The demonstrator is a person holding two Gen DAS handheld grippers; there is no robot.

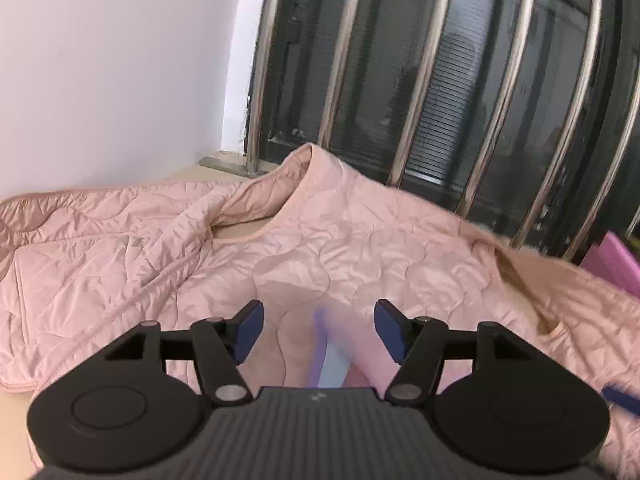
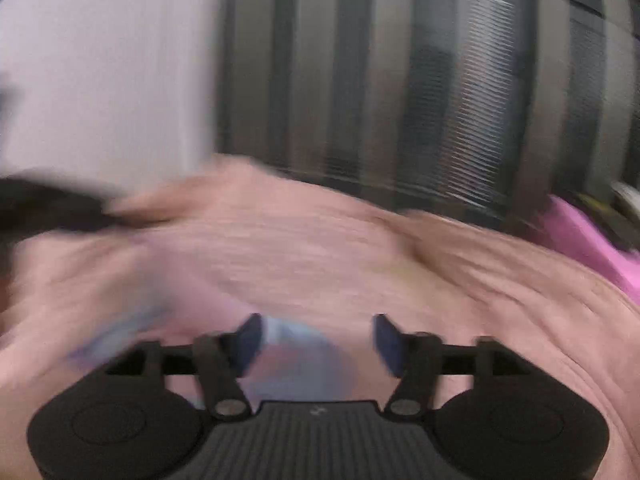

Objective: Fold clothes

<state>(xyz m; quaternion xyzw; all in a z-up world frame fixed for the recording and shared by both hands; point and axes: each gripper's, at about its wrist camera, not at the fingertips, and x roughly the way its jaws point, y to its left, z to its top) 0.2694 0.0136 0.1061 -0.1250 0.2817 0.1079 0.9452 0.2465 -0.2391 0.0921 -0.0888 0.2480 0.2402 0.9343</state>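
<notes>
A pink quilted jacket (image 1: 320, 240) lies spread out on a beige surface (image 1: 16, 432), collar toward the window. My left gripper (image 1: 319, 330) hangs low over its near part, jaws wide apart. A blurred pink and pale blue streak (image 1: 328, 352) shows between them, and neither pad presses on it. The right wrist view is smeared by motion. There my right gripper (image 2: 318, 340) is open above the same jacket (image 2: 320, 248), with a blurred pale blue patch (image 2: 292, 356) between its fingers, touching neither pad as far as I can tell.
Steel window bars (image 1: 424, 80) stand right behind the jacket, beside a white wall (image 1: 120, 72) on the left. A magenta object (image 1: 612, 264) sits at the far right. A dark blurred shape (image 2: 36, 204) crosses the left edge of the right wrist view.
</notes>
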